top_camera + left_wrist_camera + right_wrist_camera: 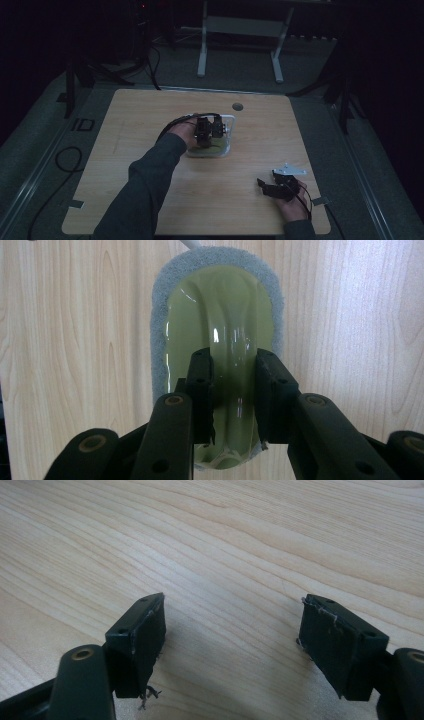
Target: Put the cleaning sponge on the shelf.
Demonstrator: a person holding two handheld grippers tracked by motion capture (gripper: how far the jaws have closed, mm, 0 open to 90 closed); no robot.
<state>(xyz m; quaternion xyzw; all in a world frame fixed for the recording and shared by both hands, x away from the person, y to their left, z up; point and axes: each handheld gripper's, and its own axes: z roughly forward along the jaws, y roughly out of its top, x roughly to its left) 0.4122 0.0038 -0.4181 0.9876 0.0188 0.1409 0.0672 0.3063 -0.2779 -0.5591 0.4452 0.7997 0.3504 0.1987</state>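
One sponge pad lies flat on the wooden table, near the middle of the top. Seen from the left gripper view it is a long oval with a grey, rough rim and a glossy yellow-green middle that has a raised ridge running along its length. A thin white piece pokes out at the pad's far end; what it is cannot be told.

The left claw points straight down over the near half of the pad. Its two black jaws are drawn in to a narrow gap, one on each side of the raised ridge, and look to be pinching it, though actual contact is hard to make out. In the high view the same claw sits right over the pad, held by one hand in a dark sleeve that reaches in from the bottom edge.

The right claw is well apart from the pad, toward the near right corner of the table. Its two jaws are spread wide with only bare wood between them, and nothing is held. In the high view it rests low by the table, gripped by the second hand, with one grey three-cornered plate on top.

One small round grey hole sits in the table beyond the left claw. One white frame stands on the floor past the table's far edge.
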